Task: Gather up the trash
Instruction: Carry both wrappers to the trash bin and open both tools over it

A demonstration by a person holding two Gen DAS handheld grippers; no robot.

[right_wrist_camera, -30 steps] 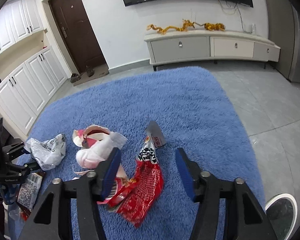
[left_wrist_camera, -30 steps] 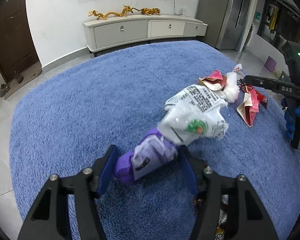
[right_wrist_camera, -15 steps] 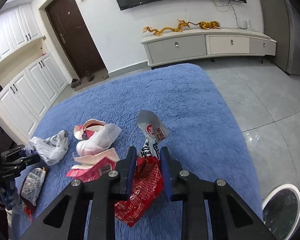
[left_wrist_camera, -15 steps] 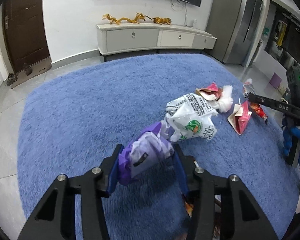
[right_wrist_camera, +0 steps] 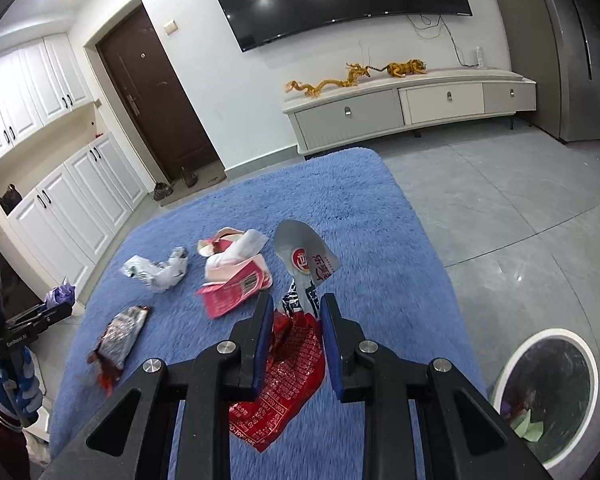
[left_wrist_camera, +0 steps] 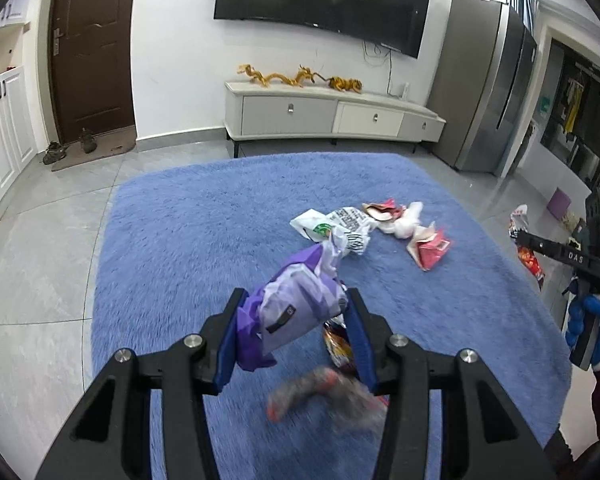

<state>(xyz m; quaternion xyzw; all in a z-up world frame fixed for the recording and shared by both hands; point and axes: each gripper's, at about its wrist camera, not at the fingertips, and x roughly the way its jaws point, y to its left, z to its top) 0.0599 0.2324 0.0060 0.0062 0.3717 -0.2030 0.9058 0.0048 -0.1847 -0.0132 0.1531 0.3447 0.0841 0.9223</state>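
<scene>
The left gripper (left_wrist_camera: pixel 296 320) is clamped on a crumpled purple-and-white plastic wrapper (left_wrist_camera: pixel 296 304), held clear above the shaggy blue rug (left_wrist_camera: pixel 188 240). Below it lies a blurred dark wrapper with red edges (left_wrist_camera: pixel 324 396) — too smeared to read, possibly a snack bag. The right gripper (right_wrist_camera: pixel 294 314) is closed on a red-and-silver foil snack bag (right_wrist_camera: pixel 284 368), whose silver top sticks up past the blue pads while the red part hangs under them. Still on the rug are a crumpled white printed plastic bag (right_wrist_camera: pixel 158 270), a pink-and-white torn paper packet (right_wrist_camera: pixel 232 280) and a dark foil wrapper (right_wrist_camera: pixel 120 332). A white-rimmed round bin (right_wrist_camera: pixel 548 396) stands on the grey tiles just beside the rug — near the right gripper.
</scene>
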